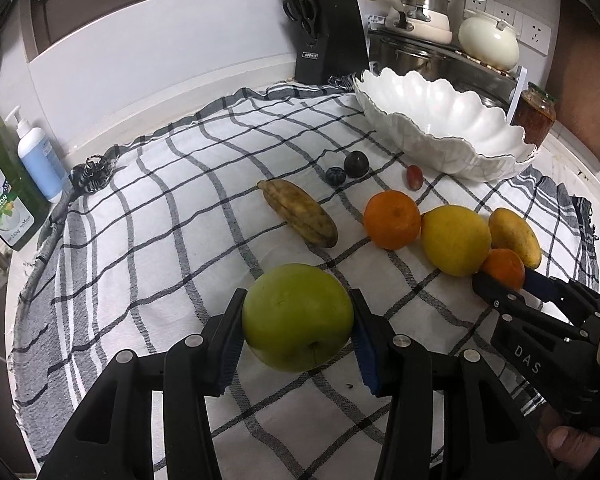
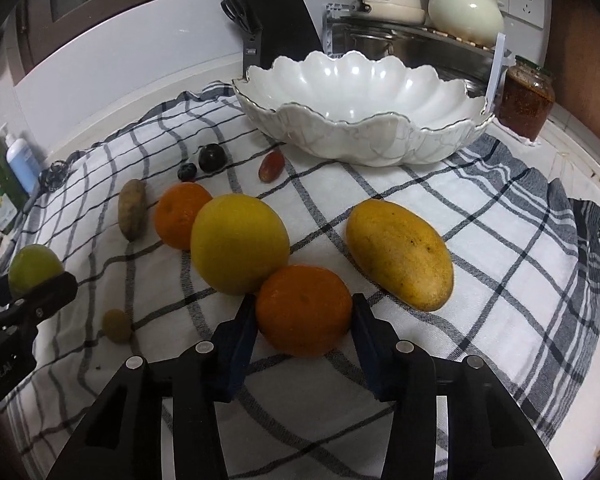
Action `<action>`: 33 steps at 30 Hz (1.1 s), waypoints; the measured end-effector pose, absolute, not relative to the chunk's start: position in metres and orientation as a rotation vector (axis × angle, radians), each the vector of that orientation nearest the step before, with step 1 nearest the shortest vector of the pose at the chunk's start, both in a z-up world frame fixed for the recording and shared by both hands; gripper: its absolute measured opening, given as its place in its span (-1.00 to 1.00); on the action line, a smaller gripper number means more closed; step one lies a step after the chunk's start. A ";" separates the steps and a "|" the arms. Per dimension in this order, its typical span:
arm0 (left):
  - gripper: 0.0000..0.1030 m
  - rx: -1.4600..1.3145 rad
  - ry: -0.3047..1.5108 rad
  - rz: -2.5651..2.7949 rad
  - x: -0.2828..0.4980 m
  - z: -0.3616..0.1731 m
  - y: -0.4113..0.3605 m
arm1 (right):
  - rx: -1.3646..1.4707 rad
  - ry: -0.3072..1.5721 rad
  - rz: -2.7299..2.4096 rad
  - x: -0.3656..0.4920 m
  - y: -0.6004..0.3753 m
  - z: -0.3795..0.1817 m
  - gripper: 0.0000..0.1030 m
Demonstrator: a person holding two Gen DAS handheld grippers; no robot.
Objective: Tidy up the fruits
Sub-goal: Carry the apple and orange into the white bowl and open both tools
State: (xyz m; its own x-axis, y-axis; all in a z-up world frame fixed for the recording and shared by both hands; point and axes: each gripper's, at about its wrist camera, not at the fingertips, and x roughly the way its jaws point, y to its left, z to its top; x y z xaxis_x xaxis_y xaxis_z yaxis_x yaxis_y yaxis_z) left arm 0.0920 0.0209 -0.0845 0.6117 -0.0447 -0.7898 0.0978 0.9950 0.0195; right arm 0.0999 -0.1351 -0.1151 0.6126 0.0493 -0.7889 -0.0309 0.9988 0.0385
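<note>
My left gripper (image 1: 298,320) is shut on a green apple (image 1: 298,318) and holds it a little above the checked cloth; the apple also shows in the right wrist view (image 2: 34,272). My right gripper (image 2: 304,316) has its fingers on both sides of a small orange (image 2: 304,310) that rests on the cloth; this orange also shows in the left wrist view (image 1: 504,266). Beside it lie a yellow round fruit (image 2: 240,242), a mango (image 2: 400,254), a second orange (image 2: 182,214) and a browned banana (image 1: 298,212). The empty white scalloped bowl (image 2: 380,140) stands at the back.
Two dark plums (image 1: 356,164) (image 1: 335,177), a red grape (image 1: 414,177) and a small green fruit (image 2: 117,325) lie on the cloth (image 1: 140,220). A knife block (image 1: 332,36), pots, a jar (image 2: 526,98) and soap bottles (image 1: 40,160) stand around the edges.
</note>
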 end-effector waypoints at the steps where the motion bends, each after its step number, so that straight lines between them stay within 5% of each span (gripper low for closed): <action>1: -0.07 0.061 0.907 -0.085 0.091 -0.083 0.021 | 0.023 0.906 0.046 0.098 -0.135 -0.113 -0.10; 33: -0.07 0.120 0.717 -0.281 0.161 0.004 -0.068 | 0.089 0.762 -0.020 0.140 -0.216 -0.025 -0.11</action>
